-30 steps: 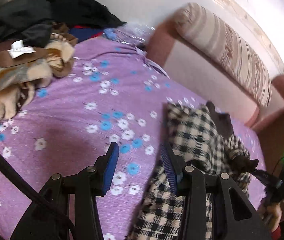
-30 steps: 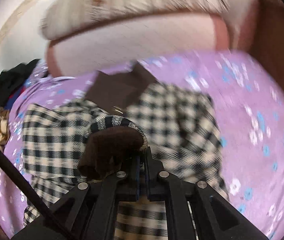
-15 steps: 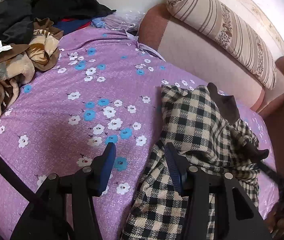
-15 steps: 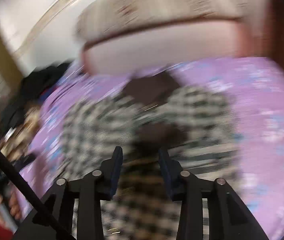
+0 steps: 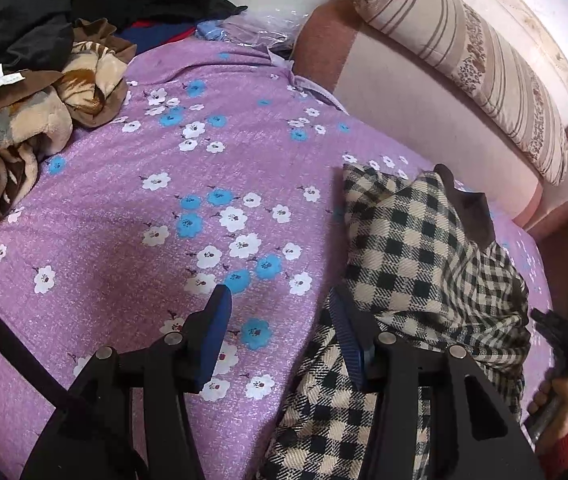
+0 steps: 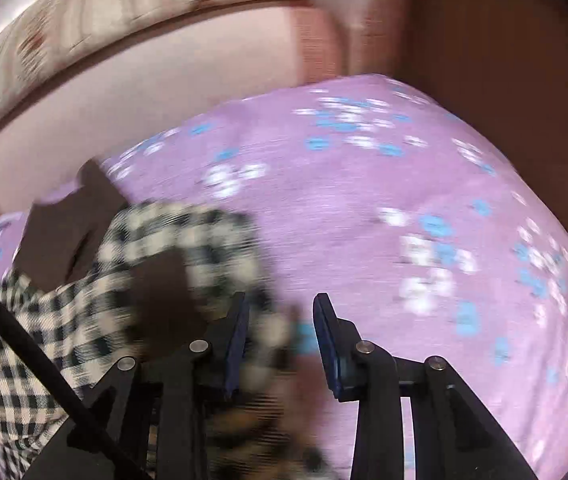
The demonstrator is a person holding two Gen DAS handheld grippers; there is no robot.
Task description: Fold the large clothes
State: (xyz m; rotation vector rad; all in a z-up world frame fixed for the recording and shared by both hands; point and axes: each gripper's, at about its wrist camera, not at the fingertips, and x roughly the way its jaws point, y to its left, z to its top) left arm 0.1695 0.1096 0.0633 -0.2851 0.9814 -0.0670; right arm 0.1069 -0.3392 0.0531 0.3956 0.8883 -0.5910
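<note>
Left hand-held gripper point(image 5: 280, 322): spread wide and empty, low over the bed, its right finger just beside the near edge of the checked garment point(image 5: 415, 264); much as it was 1 s ago.
Right hand-held gripper point(image 6: 280, 332): spread and empty now; 1 s ago it was pressed together on the dark brown cuff point(image 6: 156, 292). Its view is heavily blurred, so it is moving fast, swinging toward bare sheet on the right.
Checked garment: lies bunched on the purple floral bedsheet point(image 5: 132, 208), toward the right side of the bed, with the brown collar point(image 5: 471, 216) at its far end.
Sleeve: released, and judging by the cuff it now rests folded across the garment body.
Meaning for the task: 1 sleeve fold looks done; the garment is still lumpy and needs further folds, likely starting from the near hem.
Far left: pile of other clothes point(image 5: 24, 92), untouched.
Far back: striped bolster point(image 5: 475, 52) on the sofa back point(image 5: 415, 120).
</note>
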